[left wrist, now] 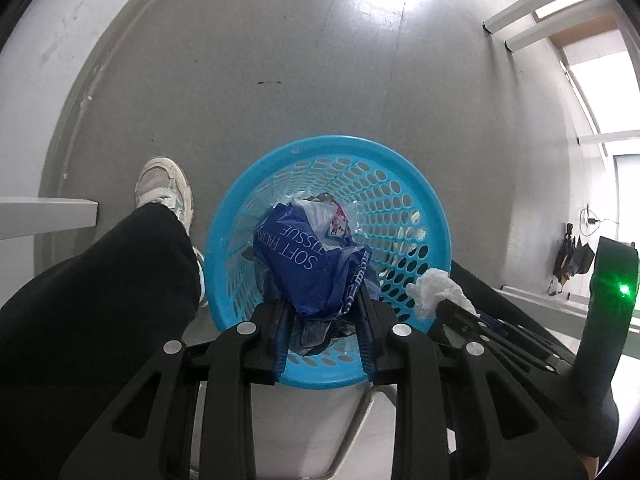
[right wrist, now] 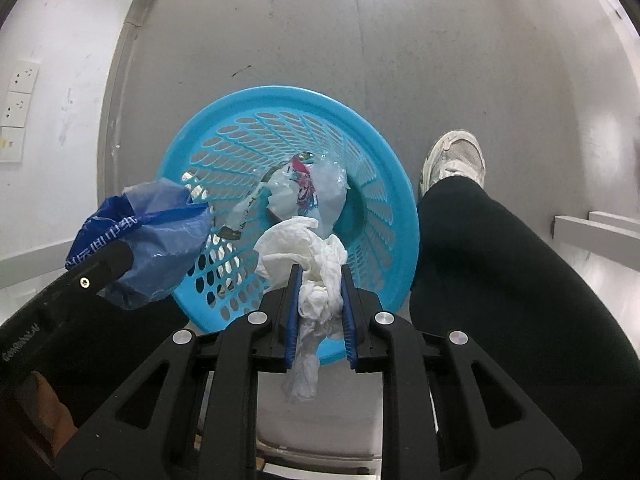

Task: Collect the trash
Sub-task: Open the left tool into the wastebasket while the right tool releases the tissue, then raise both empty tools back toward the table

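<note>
One blue tissue wrapper (left wrist: 308, 264) is clamped in the left hand-held gripper (left wrist: 324, 320), at centre frame over the one blue basket (left wrist: 236, 208). Wall sockets (right wrist: 18, 100) are shown only in the right view, where one white tissue (right wrist: 316, 276) is pinched by the right hand-held gripper (right wrist: 320, 308).

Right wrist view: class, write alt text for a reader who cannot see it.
The right claw grips a crumpled white tissue above a blue perforated basket on the grey floor, with plastic wrappers already inside. At left, the left claw holds a blue plastic bag; at right, a black-trousered leg and white sneaker.
</note>
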The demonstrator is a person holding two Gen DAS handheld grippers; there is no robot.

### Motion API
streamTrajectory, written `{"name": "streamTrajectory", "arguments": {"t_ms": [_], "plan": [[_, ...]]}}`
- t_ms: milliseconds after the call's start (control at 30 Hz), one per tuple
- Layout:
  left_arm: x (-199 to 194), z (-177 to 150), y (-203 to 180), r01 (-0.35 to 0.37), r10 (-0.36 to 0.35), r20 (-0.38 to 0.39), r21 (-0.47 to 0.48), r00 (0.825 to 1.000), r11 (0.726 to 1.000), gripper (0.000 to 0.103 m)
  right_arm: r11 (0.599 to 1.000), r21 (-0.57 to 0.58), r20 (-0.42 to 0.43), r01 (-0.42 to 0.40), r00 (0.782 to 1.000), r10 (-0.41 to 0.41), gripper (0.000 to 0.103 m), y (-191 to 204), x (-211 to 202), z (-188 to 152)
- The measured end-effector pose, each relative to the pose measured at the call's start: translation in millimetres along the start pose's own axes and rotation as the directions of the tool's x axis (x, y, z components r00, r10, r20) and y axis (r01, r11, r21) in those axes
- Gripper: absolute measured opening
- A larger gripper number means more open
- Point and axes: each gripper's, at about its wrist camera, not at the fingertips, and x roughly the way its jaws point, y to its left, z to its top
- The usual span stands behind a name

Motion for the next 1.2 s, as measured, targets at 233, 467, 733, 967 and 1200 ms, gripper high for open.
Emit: {"name": "streamTrajectory", "arguments": {"t_ms": [233,467,733,967,1200], "plan": [[-4.5,3.2,-6.2,0.020,-0.020,0.016,0.014,1.000,1.000,0.043,1.000,-0.004,0.004,0.001,1.000,-0.001,0.040,0.7,0.1,-1.5],[-10.7,6.8,4.2,0.025,-0.024,0.044,-0.033,0.999,0.999,0.049,1.000,-0.004,0.014,0.015,1.000,-0.015,0.046,-1.6,-0.6,-2.3],[-17.8,2.2,-2.5,-0.005,0.005,0.067,0.004,0.998,1.000,0.051,0.994,-0.085,0.044,0.074,0.997,-0.070,0.048,10.9,-12.7,-11.4],[-37.6,-12.6,3.6,-0.019,0.018,0.085,0.004,0.996,1.000,0.054,0.986,-0.144,0.119,0.080,0.991,-0.063,0.055,20.7,-43.5,-32.8],[-78.4,-36.7,5.0,-0.083,0.068,0.215,0.063,0.974,0.995,0.065,0.973,-0.218,0.183,0.072,0.983,-0.032,0.057,35.8,-75.1,-65.0]]}}
